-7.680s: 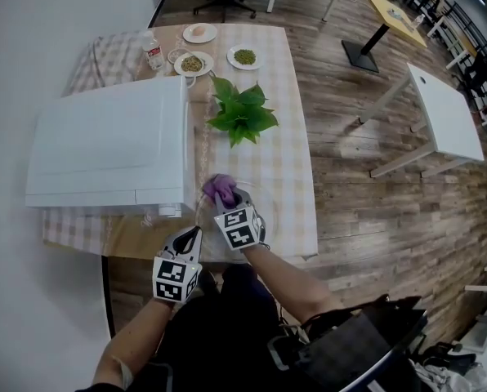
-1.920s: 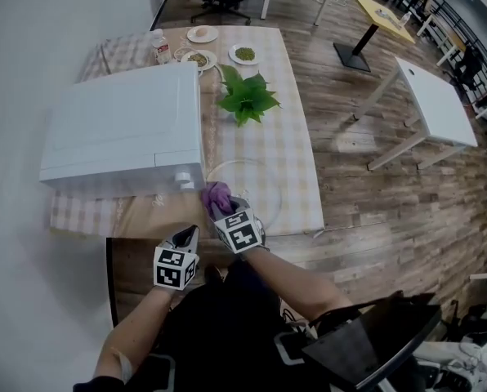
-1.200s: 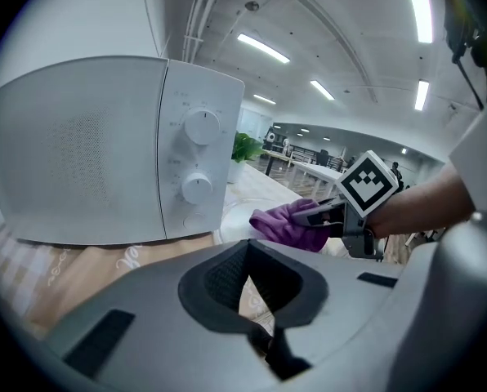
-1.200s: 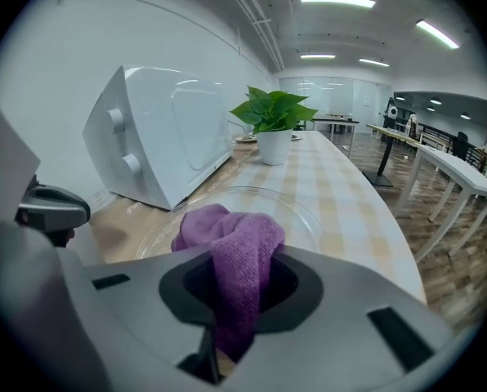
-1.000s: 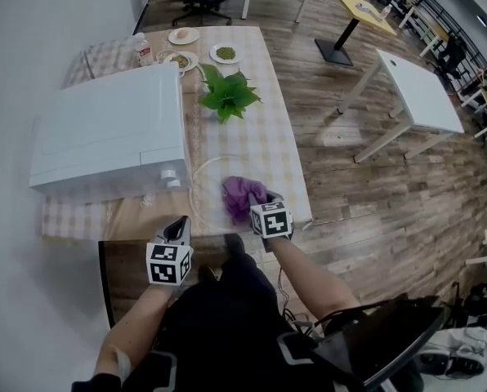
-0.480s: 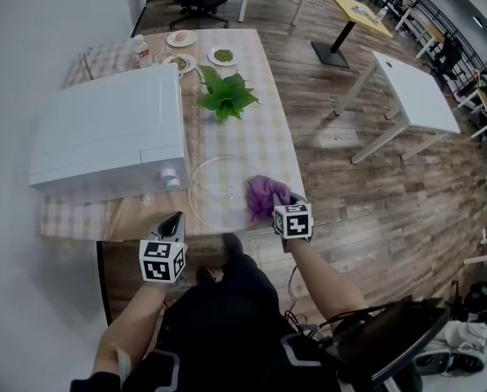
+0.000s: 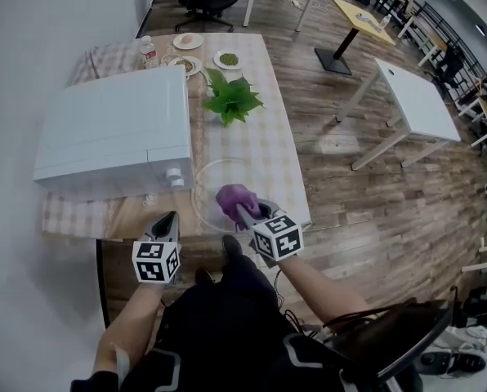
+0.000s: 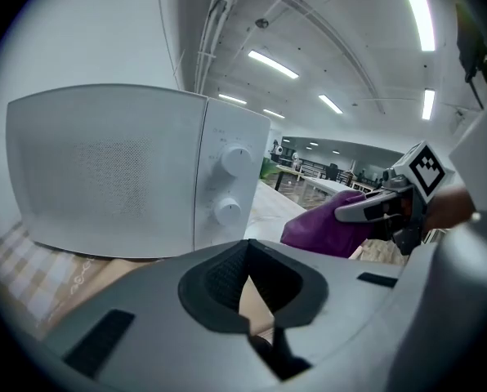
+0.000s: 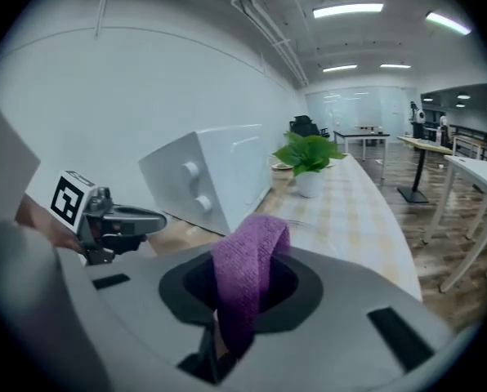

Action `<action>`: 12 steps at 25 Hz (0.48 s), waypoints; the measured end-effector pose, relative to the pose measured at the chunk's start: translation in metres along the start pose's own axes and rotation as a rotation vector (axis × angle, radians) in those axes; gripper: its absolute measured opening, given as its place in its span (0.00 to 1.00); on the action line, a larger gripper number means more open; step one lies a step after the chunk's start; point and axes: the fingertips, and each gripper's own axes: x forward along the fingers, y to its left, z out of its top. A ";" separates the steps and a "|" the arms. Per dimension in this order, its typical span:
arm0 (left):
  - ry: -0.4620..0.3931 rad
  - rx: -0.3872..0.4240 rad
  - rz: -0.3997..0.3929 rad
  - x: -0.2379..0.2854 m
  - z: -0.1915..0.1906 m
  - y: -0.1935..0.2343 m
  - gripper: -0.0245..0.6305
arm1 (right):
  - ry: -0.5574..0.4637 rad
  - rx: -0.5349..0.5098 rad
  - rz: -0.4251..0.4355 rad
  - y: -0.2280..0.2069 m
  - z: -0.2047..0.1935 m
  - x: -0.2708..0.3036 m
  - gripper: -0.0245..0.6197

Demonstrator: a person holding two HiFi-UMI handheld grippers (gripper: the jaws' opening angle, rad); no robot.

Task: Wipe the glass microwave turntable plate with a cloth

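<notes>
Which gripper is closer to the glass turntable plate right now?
Right. The right gripper holds the purple cloth over the glass plate; the left gripper is clear of it, to its left by the table's near edge.

Purple cloth (image 9: 247, 276) is being clamped between the jaws of the right gripper (image 9: 227, 327), with its fold sticking up. Left gripper (image 9: 117, 219) is being held at left, near white microwave (image 9: 219, 174). Potted plant (image 9: 309, 153) is being seen behind on checked table (image 9: 354, 215).
</notes>
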 end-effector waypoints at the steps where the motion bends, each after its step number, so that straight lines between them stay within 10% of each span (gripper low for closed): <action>1: -0.006 -0.008 0.009 -0.002 0.001 0.003 0.05 | -0.001 -0.009 0.036 0.015 0.002 0.005 0.14; 12: -0.016 -0.053 0.060 -0.021 0.001 0.021 0.05 | 0.107 -0.040 0.133 0.074 -0.045 0.069 0.14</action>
